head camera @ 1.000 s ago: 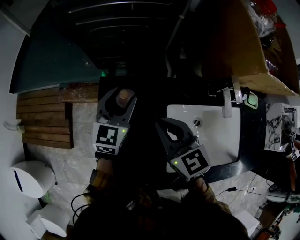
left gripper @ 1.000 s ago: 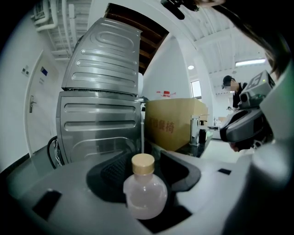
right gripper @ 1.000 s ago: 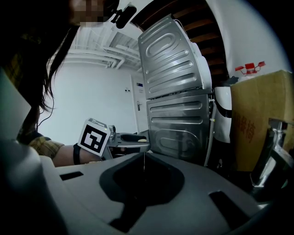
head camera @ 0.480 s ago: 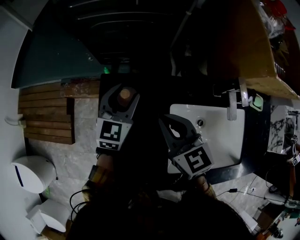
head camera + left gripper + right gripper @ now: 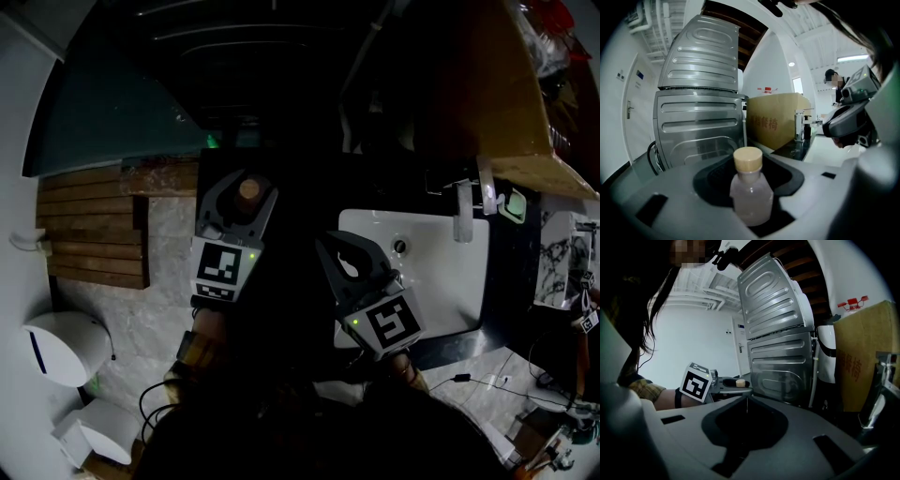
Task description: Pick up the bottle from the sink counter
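Very little is changing. Compared with a second ago the two grippers sit only a touch differently in the head view, and over the last half second I see hardly any movement at all, so the person seems to be holding position rather than reaching. The left gripper (image 5: 246, 190) stays clamped on the bottle (image 5: 751, 199), its jaws closed around the pale, cloudy body, with the tan cap (image 5: 748, 158) standing upright above them. From above, that cap shows between the jaw tips, well to the left of the white sink (image 5: 441, 281) and its tap (image 5: 459, 202), and clear of the dark counter (image 5: 506, 272) around the basin. The right gripper (image 5: 746, 404) hangs beside it, nearer the sink, with its jaws brought together on nothing. In the background behind the bottle are a ribbed metal appliance (image 5: 701, 93) and a cardboard box (image 5: 776, 119). By my reckoning the pick-up is as good as done, since the bottle is off the counter and the grip looks steady. All that is left is to keep it upright and not slacken the squeeze.
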`<move>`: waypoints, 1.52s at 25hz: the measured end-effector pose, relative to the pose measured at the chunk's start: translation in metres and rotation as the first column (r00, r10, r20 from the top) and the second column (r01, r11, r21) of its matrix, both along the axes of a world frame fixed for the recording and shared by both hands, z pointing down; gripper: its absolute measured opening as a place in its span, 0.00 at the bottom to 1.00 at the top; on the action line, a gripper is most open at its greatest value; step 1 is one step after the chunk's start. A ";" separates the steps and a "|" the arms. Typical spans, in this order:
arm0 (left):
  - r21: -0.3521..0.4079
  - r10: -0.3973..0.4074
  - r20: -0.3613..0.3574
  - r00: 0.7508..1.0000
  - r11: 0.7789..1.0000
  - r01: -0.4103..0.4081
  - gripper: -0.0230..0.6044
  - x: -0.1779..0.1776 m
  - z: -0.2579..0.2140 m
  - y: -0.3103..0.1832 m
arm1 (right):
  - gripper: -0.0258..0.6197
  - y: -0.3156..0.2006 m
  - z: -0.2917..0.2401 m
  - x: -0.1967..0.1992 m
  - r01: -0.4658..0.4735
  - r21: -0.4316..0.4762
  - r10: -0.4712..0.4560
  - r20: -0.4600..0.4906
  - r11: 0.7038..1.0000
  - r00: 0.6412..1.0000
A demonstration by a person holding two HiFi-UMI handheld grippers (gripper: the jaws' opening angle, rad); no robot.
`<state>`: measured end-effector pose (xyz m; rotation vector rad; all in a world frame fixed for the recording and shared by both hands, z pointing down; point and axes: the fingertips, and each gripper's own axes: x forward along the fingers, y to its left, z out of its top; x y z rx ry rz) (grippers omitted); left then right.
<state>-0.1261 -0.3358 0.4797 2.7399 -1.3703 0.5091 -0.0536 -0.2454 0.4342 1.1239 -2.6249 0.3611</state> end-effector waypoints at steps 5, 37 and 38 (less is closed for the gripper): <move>-0.002 0.007 0.001 1.000 1.000 -0.007 0.29 0.000 -0.002 0.000 | 0.07 0.001 -0.002 0.000 -0.005 0.007 0.005 0.001 1.000 1.000; 0.039 0.043 0.006 0.999 0.998 -0.043 0.24 0.013 -0.044 0.026 | 0.07 0.015 -0.035 0.007 -0.030 0.091 0.030 -0.005 0.995 1.000; 0.046 0.046 0.006 0.999 0.998 -0.046 0.24 0.014 -0.048 0.028 | 0.07 0.016 -0.039 0.008 -0.032 0.099 0.032 -0.003 0.995 0.999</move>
